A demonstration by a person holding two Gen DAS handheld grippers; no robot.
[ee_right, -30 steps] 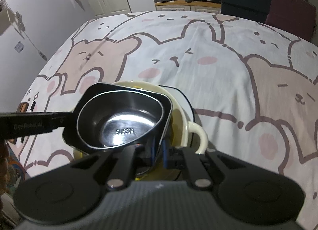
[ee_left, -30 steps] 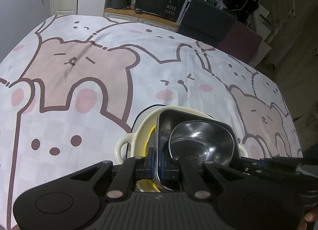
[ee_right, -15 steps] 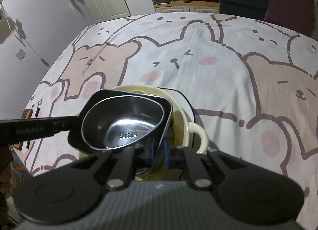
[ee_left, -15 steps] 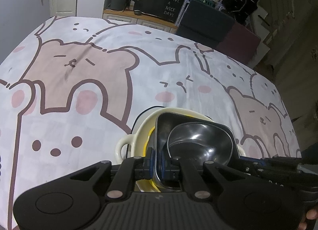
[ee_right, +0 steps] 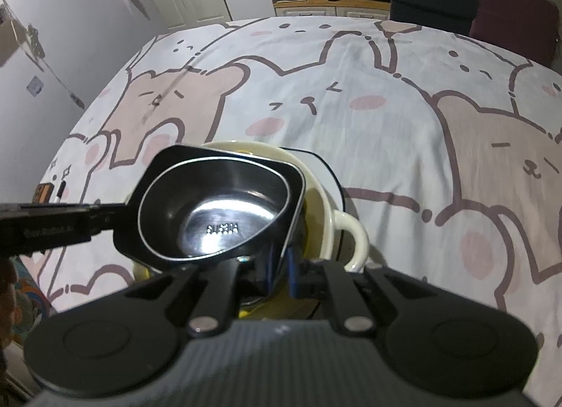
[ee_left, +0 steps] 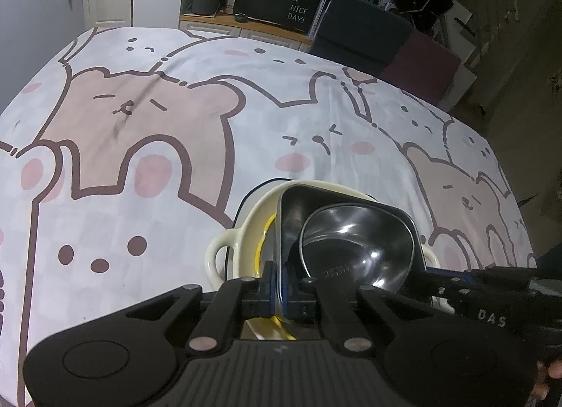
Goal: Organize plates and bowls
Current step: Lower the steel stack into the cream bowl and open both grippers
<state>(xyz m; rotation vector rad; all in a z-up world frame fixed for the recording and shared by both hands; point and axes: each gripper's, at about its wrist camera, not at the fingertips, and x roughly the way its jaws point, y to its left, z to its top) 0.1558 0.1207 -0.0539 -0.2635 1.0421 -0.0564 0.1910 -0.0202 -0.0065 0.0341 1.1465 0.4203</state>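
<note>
A bear-print cloth (ee_left: 147, 168) covered the desk. On it sat a cream two-handled dish (ee_right: 347, 231), holding a black bowl (ee_right: 168, 164) with a steel bowl (ee_right: 217, 217) nested inside. The left gripper (ee_left: 279, 293) pinched the black bowl's rim; the right gripper (ee_right: 281, 271) pinched the opposite rim.

Dim indoor light; overhead glare on the steel bowl (ee_right: 217, 221); strong fisheye bending and dark corners; focus sharp.
</note>
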